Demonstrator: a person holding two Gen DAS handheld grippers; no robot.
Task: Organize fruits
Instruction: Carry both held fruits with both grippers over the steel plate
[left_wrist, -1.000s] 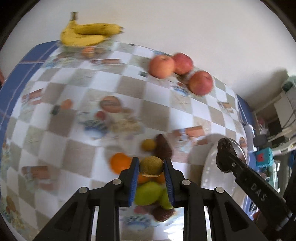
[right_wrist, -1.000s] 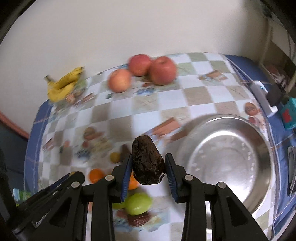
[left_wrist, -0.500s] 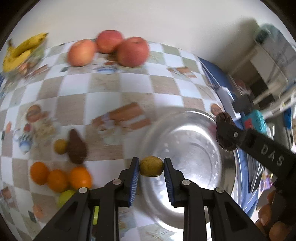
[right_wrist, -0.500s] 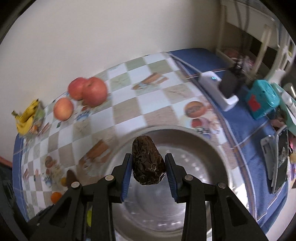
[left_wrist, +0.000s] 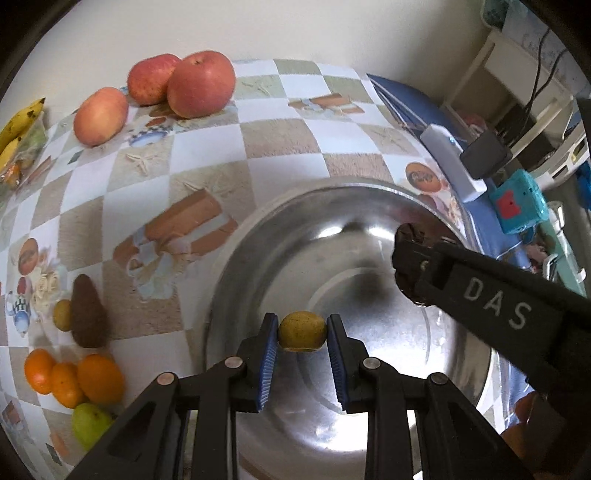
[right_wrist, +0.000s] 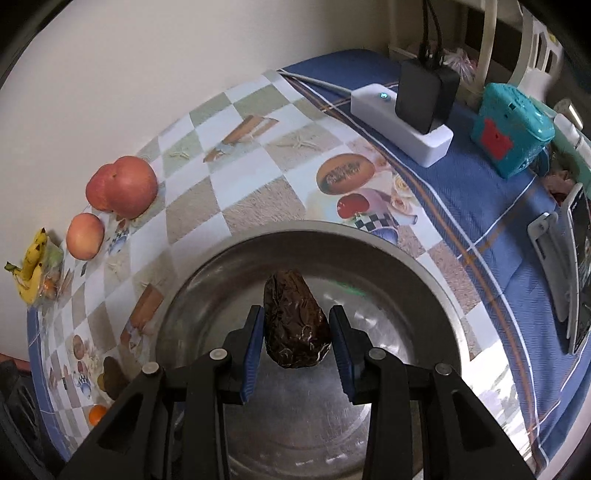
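My left gripper (left_wrist: 302, 334) is shut on a small olive-brown round fruit (left_wrist: 302, 331) and holds it over the steel bowl (left_wrist: 258, 236). My right gripper (right_wrist: 297, 332) is shut on a wrinkled dark brown fruit (right_wrist: 295, 321) over the same bowl (right_wrist: 436, 273); it also shows in the left wrist view (left_wrist: 406, 258), above the bowl's right side. The bowl looks empty inside.
On the checkered cloth: three red apples (left_wrist: 201, 83), bananas (left_wrist: 16, 123) far left, another dark brown fruit (left_wrist: 88, 312), a small yellow fruit (left_wrist: 62, 314), oranges (left_wrist: 99, 378) and a green fruit (left_wrist: 88, 424). A white power strip (right_wrist: 400, 123) and teal box (right_wrist: 511, 129) lie right.
Both grippers have moved right with their fruit, from above the small-fruit pile to over the steel bowl, and now sit closer to it.
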